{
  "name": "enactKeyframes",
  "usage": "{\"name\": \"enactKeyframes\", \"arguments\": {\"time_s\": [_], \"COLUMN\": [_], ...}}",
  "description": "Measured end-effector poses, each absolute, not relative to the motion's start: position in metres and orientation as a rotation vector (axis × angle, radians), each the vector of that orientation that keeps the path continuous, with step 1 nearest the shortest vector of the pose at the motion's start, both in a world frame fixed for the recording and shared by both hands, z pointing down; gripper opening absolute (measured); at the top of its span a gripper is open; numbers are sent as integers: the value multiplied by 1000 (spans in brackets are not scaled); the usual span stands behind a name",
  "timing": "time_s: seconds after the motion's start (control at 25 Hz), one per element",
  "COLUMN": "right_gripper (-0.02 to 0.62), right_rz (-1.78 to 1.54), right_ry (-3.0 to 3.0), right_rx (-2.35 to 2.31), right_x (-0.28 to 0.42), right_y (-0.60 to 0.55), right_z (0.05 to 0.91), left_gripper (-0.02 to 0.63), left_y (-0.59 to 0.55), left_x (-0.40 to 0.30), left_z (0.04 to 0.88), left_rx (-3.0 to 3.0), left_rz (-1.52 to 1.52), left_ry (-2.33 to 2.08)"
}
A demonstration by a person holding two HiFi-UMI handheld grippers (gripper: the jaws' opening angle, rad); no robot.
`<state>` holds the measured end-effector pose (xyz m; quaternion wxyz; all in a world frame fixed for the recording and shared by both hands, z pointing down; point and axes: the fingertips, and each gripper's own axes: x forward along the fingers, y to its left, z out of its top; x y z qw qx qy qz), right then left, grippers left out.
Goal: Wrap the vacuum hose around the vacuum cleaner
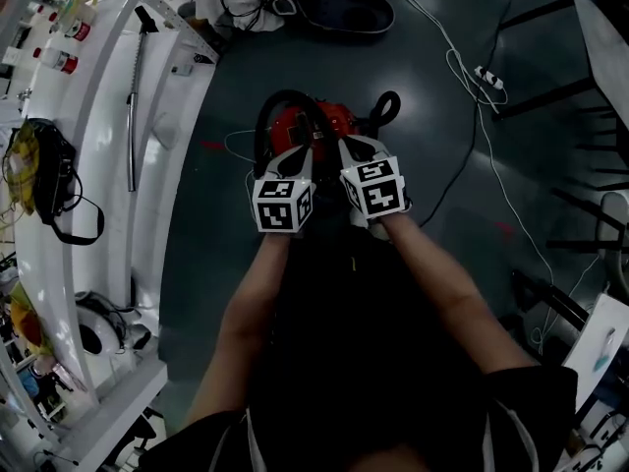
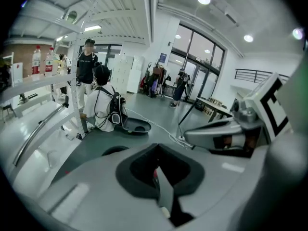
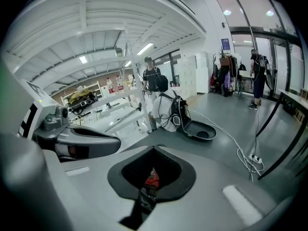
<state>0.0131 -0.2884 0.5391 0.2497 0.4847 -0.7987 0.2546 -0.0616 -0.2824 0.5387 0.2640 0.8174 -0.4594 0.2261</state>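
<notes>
While both tools hang side by side at the centre of the head view, you hold the left gripper [image 1: 298,157] and the right gripper [image 1: 352,150] with jaws pressed together and nothing pinched in either. Each gripper view shows the pads meeting, with only a sliver of red showing through the slot beneath. That red is the vacuum [image 1: 316,124], which sits on the dark floor just above your grippers in the frame. The black hose [image 1: 265,121] curves round its left and upper sides. A dark loop [image 1: 388,106] stands out at the machine's upper right, and whether it belongs to the hose or to a handle cannot be told. The closed, empty jaws and the level pairing suggest hands kept clear of the machine, not working on it, so the hose lies where it does by its own set, not by your grip. Your grippers cover the near side of the body, so how far the wrap goes round there is hidden. A white cable [image 1: 462,77] trails down the right of the frame from a power strip [image 1: 489,77], well apart from the vacuum and likely to catch a dragged hose. A white bench [image 1: 108,165] fills the left edge, with a metal tube [image 1: 132,116] lying along it.
</notes>
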Motion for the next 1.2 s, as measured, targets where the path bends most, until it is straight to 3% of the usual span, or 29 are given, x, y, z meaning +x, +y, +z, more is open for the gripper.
{"name": "enactKeyframes", "arguments": {"time_s": [1.2], "right_gripper": [-5], "right_rz": [641], "right_ry": [-2250], "right_rx": [1304], "right_x": [1], "right_y": [-297], "right_z": [518], "left_gripper": [9], "left_y": [-288], "left_x": [-68], "left_z": [516], "left_rx": [2185], "left_rz": [571], "left_ry": [-1340]}}
